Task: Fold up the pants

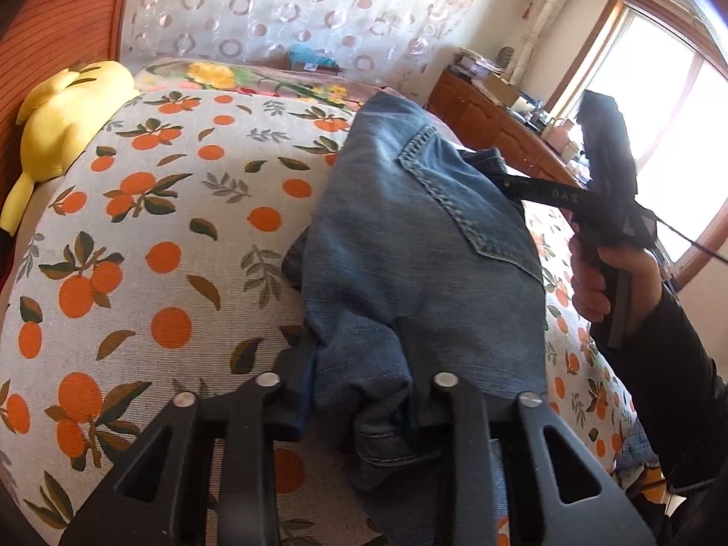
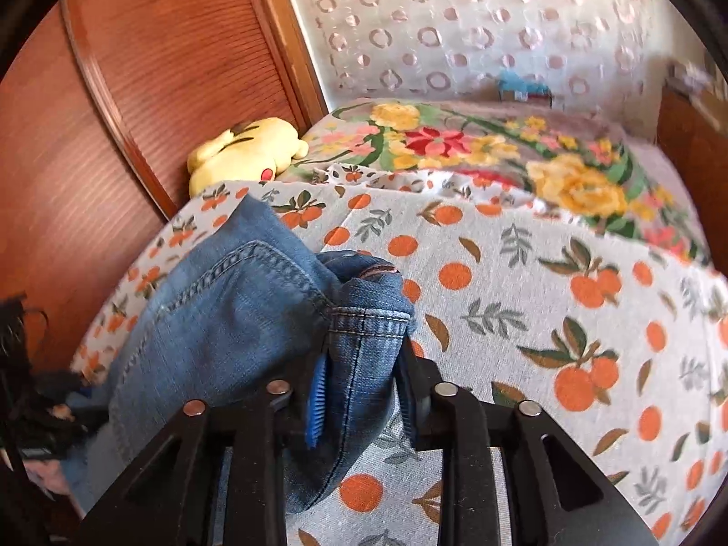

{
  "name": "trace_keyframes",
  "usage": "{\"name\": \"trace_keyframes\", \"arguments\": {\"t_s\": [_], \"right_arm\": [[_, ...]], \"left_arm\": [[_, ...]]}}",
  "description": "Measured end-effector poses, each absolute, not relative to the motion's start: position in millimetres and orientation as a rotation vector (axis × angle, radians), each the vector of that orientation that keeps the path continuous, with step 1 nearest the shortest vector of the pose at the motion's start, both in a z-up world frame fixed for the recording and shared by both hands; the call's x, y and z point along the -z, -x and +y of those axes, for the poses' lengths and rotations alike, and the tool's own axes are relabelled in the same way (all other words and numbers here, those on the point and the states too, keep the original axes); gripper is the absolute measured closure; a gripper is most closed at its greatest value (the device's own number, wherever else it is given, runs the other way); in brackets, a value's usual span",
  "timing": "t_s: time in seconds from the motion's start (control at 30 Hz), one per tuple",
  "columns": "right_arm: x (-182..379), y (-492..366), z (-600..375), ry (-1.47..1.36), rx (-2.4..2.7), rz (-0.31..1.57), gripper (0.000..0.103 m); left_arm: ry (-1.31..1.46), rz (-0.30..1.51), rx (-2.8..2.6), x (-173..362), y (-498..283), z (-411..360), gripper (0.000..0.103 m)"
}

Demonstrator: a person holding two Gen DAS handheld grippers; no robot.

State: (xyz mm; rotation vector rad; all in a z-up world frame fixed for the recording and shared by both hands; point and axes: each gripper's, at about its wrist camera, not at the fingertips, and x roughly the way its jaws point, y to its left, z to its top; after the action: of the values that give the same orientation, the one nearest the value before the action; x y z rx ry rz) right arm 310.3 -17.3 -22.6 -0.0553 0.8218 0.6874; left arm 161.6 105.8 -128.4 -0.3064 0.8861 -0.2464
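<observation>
At nine o'clock in the left wrist view, a yellow plush toy (image 1: 63,123) lies against the reddish wooden panel (image 1: 59,9), at the edge of the bed. Spreading from there toward the centre is the orange-print bedsheet (image 1: 150,245), grey-white with oranges and leaves. Near twelve o'clock a floral blanket (image 1: 236,77) lies across the far end, under a curtain with ring patterns (image 1: 282,4). At the centre, the blue jeans (image 1: 409,236) are bunched in a heap on the sheet, a stitched back pocket facing up. At six o'clock the left gripper (image 1: 359,391) has its jaws drawn narrow on a fold of denim, the cloth pinched between them. Toward three o'clock the right gripper (image 1: 509,179) reaches into the far side of the jeans, gripped by a hand (image 1: 596,273) in a dark sleeve; whether its tips pinch cloth cannot be told from this side. Behind it, at two o'clock, a wooden dresser (image 1: 491,118) stands beneath a bright window (image 1: 669,113).

At nine o'clock in the right wrist view the wooden panel (image 2: 136,91) fills the side, with the plush toy (image 2: 245,150) at eleven o'clock. The jeans (image 2: 227,318) lie at seven o'clock, their seamed waistband edge reaching the centre. At six o'clock the right gripper (image 2: 361,391) stands narrow, closed on that denim edge, a blue pad (image 2: 316,405) pressing one side. The bedsheet (image 2: 546,300) fills three o'clock, the floral blanket (image 2: 500,150) at one o'clock.
</observation>
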Motion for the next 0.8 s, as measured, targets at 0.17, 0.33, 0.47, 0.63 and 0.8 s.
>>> {"name": "trace_keyframes", "arguments": {"t_s": [0.17, 0.33, 0.47, 0.63, 0.8], "right_arm": [[27.9, -322.4, -23.5, -0.002, -0.727, 0.868, 0.073], [0.4, -316.1, -9.8, 0.065, -0.756, 0.8, 0.086], [-39.8, -303.0, 14.0, 0.094, -0.831, 0.706, 0.087], [-84.9, -291.6, 71.9, 0.199, -0.903, 0.608, 0.087], [-113.2, -284.6, 123.8, 0.244, -0.974, 0.533, 0.087]], "left_arm": [[0.328, 0.871, 0.252, 126.9, -159.5, 107.6, 0.084], [0.34, 0.839, 0.253, 121.6, -153.3, 110.7, 0.088], [0.385, 0.792, 0.25, 110.0, -144.6, 125.8, 0.089], [0.405, 0.706, 0.198, 83.8, -133.9, 158.6, 0.089], [0.412, 0.617, 0.109, 52.1, -120.7, 212.5, 0.089]]}}
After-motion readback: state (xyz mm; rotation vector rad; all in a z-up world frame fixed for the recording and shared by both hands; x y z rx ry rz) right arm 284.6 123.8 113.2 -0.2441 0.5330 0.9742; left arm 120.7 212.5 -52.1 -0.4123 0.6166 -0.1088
